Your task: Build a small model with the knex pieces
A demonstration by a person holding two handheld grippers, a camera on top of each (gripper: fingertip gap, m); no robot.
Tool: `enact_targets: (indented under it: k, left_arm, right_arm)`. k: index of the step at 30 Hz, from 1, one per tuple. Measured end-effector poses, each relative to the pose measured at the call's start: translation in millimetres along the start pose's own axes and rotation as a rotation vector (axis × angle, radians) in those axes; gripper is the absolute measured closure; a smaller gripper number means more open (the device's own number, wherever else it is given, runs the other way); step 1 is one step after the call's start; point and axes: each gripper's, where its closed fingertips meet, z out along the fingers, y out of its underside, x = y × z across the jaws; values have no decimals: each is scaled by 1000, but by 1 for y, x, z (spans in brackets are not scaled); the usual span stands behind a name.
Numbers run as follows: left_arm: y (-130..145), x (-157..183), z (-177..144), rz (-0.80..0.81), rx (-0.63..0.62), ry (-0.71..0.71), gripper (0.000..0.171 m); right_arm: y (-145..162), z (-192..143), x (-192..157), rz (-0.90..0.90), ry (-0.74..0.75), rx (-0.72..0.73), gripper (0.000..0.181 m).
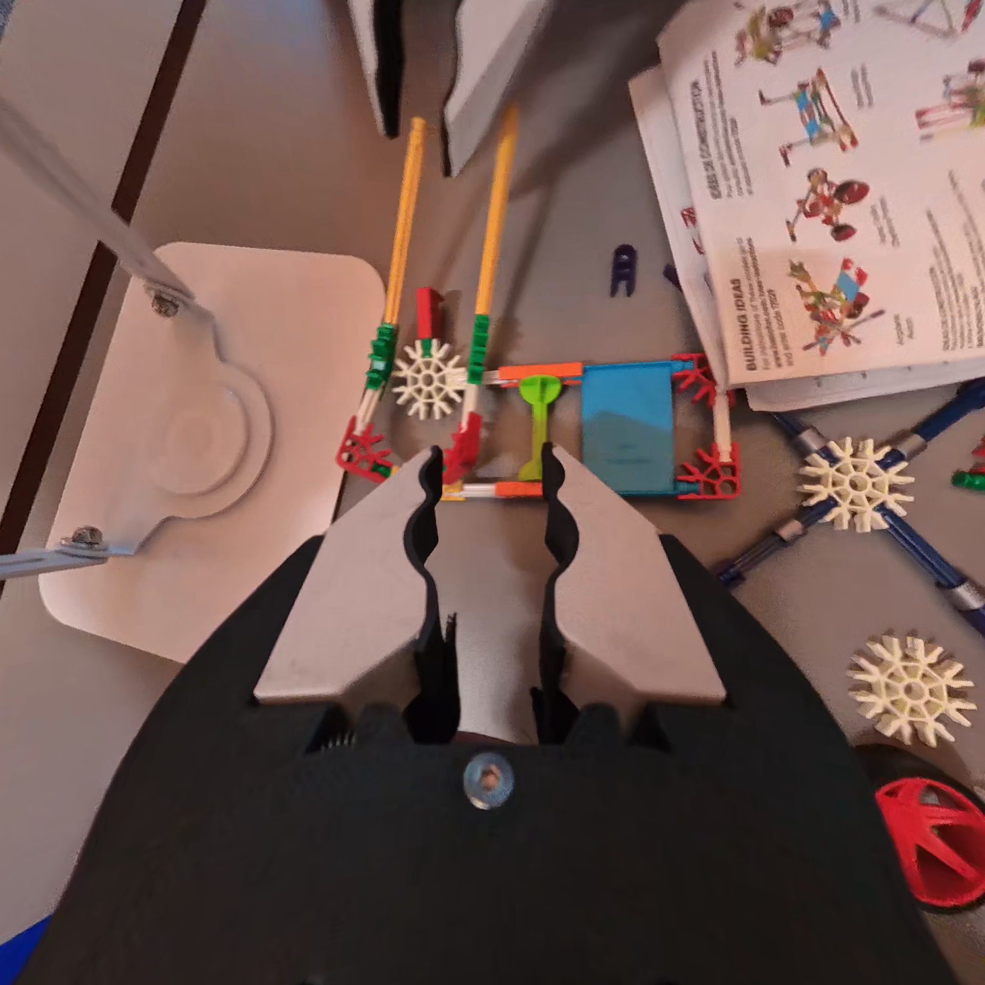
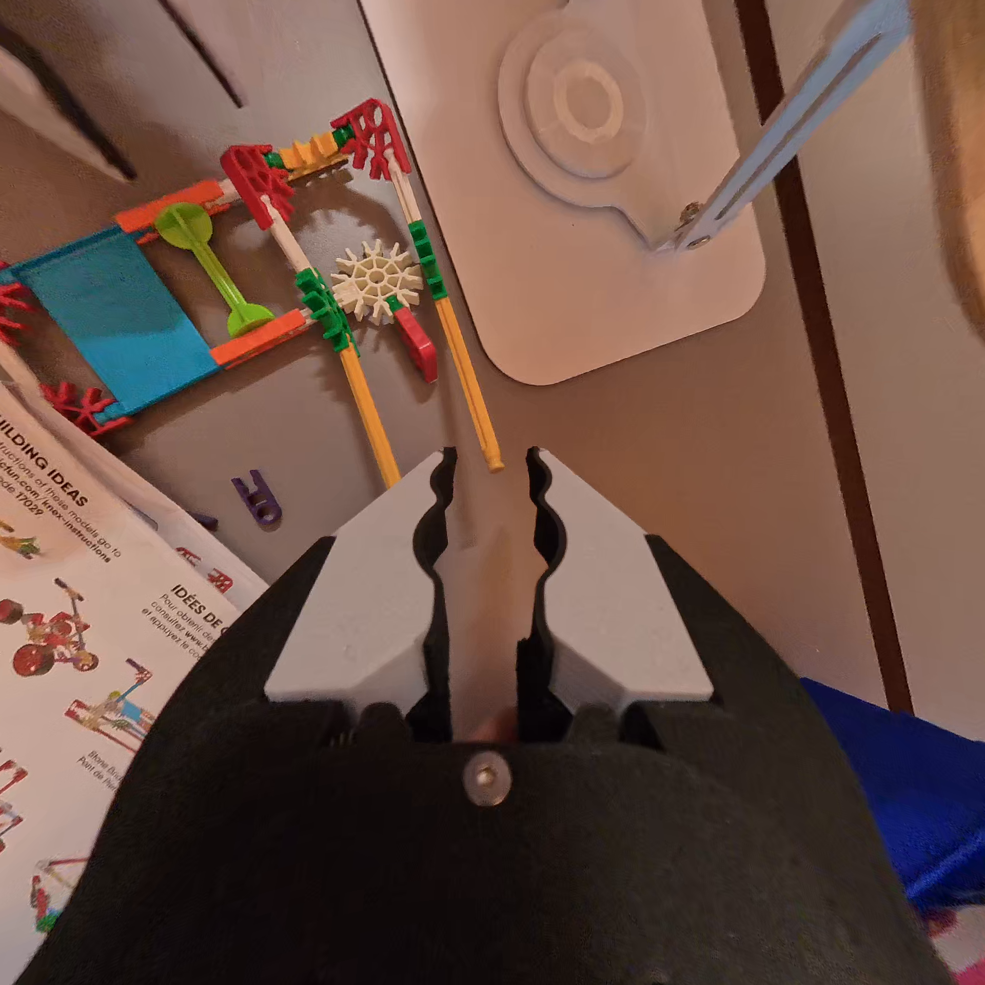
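The rod-and-connector frame [image 1: 533, 426] lies flat on the grey counter [image 1: 533, 559], between a white base plate [image 1: 213, 426] and an open instruction booklet [image 1: 826, 213]. It combines red corner connectors, white and yellow rods, orange clips, a blue panel [image 1: 626, 426] and a lime-green spool piece [image 1: 538, 421]. The left tool [image 1: 490, 469] is released, empty, its tips at the frame's near edge by the spool piece. The right tool [image 2: 490, 458] is also released and empty; the free end of one yellow rod [image 2: 469, 384] lies just ahead of its gap. By appearance the frame is light, rigid plastic with snap joints that may separate under twist; grip a rod near a connector, not the panel.
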Motion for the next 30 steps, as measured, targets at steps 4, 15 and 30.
enact_targets:
  k: [4, 15, 30]
  left_arm:
    - [-16, 43, 5, 93, 44, 71, 145]
    - [27, 53, 17, 44, -128, 171, 157]
    - [77, -7, -11, -44, -235, 59, 168]
  right_arm:
    - [-3, 11, 0, -24, 17, 1, 167]
    - [-2, 6, -4, -7, -29, 8, 177]
    - [-5, 0, -21, 26, -118, 13, 175]
